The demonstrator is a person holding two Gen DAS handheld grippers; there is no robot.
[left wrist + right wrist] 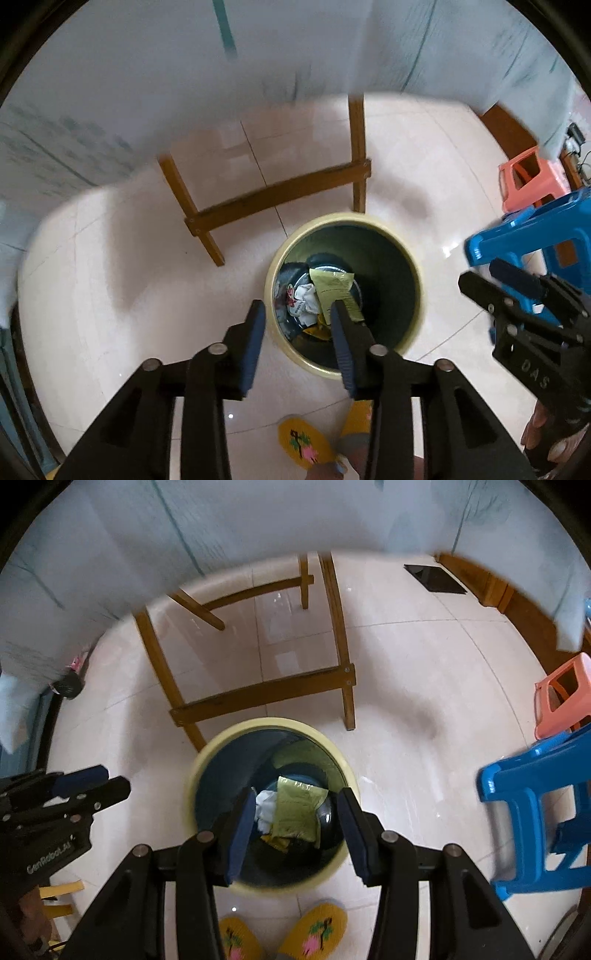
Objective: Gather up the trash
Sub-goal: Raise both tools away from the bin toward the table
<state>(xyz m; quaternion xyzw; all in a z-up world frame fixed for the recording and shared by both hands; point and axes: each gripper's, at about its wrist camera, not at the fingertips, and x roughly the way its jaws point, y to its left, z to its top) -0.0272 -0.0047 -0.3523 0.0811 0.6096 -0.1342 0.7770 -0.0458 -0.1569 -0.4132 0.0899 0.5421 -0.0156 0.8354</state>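
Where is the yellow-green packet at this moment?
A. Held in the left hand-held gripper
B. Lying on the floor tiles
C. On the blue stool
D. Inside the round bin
D: the yellow-green packet lies inside the round bin with other trash, and both the left hand-held gripper and right hand-held gripper are open and hold nothing.

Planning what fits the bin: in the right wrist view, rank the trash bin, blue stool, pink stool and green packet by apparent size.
1. Trash bin.
2. Blue stool, cut off by the frame edge and close in apparent size, so unsure against the bin.
3. Pink stool, farther away.
4. Green packet, inside the bin.
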